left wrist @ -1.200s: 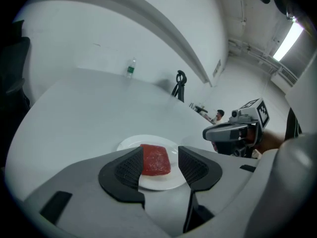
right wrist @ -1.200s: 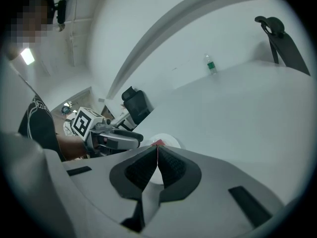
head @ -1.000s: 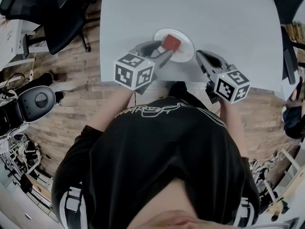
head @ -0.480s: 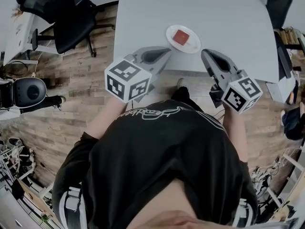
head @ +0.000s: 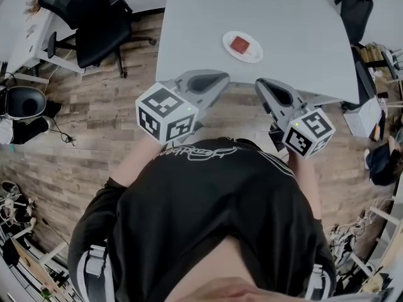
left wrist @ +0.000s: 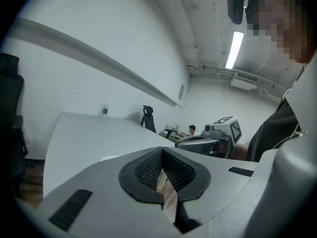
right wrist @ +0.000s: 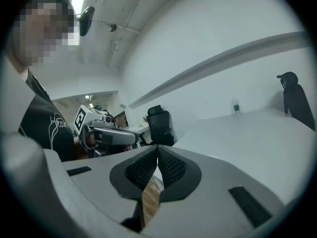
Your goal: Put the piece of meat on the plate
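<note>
drawn back, left claw (head: 221, 80) and right claw (head: 260, 83) are pressed together, empty; meat (head: 240, 44) lies on plate (head: 252, 56) beyond them.

an office: a black swivel chair (head: 94, 27) stood beside a long grey table (head: 296, 36), a strip light (left wrist: 234, 49) glowing overhead.
</note>
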Demonstrator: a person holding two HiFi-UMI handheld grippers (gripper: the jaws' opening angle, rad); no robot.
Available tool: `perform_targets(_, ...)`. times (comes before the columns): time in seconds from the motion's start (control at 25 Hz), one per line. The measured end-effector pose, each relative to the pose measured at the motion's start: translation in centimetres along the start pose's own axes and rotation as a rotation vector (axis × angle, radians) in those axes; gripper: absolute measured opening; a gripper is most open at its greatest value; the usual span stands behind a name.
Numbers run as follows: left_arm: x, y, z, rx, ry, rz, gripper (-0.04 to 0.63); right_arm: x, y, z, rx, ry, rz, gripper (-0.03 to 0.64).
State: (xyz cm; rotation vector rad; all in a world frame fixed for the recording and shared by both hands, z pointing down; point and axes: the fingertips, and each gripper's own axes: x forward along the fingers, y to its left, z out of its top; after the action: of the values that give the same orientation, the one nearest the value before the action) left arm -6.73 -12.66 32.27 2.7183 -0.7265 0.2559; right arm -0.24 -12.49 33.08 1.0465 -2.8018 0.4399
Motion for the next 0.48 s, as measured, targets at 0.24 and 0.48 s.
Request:
perform_targets(0.24,-0.5,-4.2,0.4,-0.009,-0.037,0.033,0.008,-3.7,1.6,-0.7,-0.011,0.008,0.029,0.009)
perform_targets(0.48,-0.3,-10.5,-0.8,0.008,-0.037,0.074,0.008,-9.2,3.2,-2.5,0.002,0.023,0.05,0.009)
